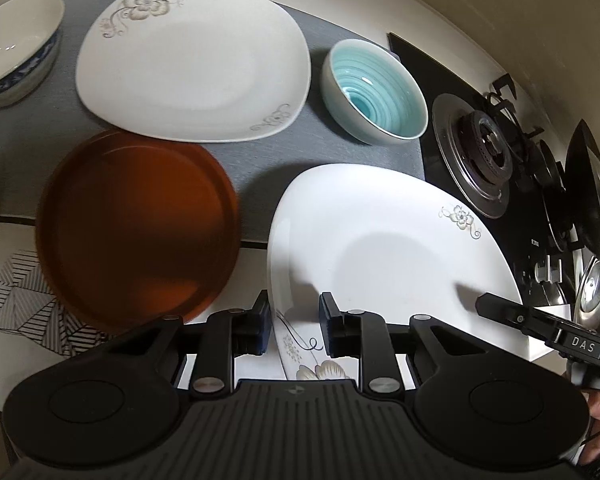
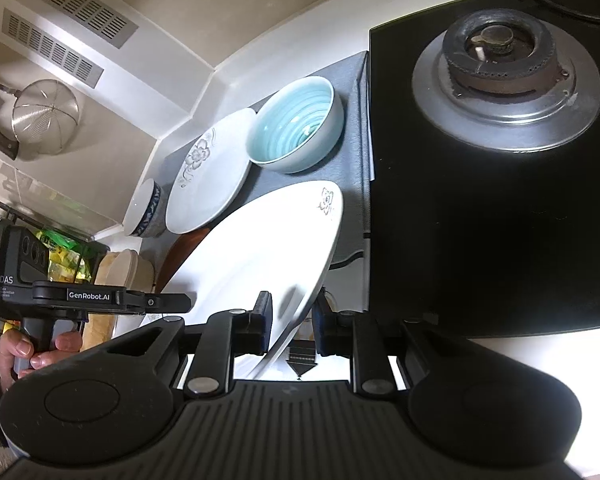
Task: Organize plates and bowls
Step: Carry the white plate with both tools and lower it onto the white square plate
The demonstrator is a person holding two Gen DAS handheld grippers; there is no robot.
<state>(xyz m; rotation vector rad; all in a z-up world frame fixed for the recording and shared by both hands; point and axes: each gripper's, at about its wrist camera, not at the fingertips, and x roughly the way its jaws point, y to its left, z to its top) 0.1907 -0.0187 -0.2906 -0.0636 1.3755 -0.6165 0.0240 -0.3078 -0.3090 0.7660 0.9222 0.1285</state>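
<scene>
Sorting has barely begun: both the left gripper [image 1: 294, 326] and right gripper [image 2: 292, 326] are nearly closed, clamping the rim of one white floral plate [image 1: 388, 248] tilted beside the stove [image 1: 484, 152], while the second floral plate [image 1: 192, 64], brown plate [image 1: 136, 224], teal bowl [image 1: 374, 92] and blue-patterned bowl [image 1: 16, 48] lie unstacked on the table [image 1: 256, 160].

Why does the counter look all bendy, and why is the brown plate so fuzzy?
Left wrist view: the fisheye lens curves the stove and counter edges; the brown plate looks smeared, with a dark shadow across it. Right wrist view: the same bending, and bright glare whitens the counter beside the black stove.
</scene>
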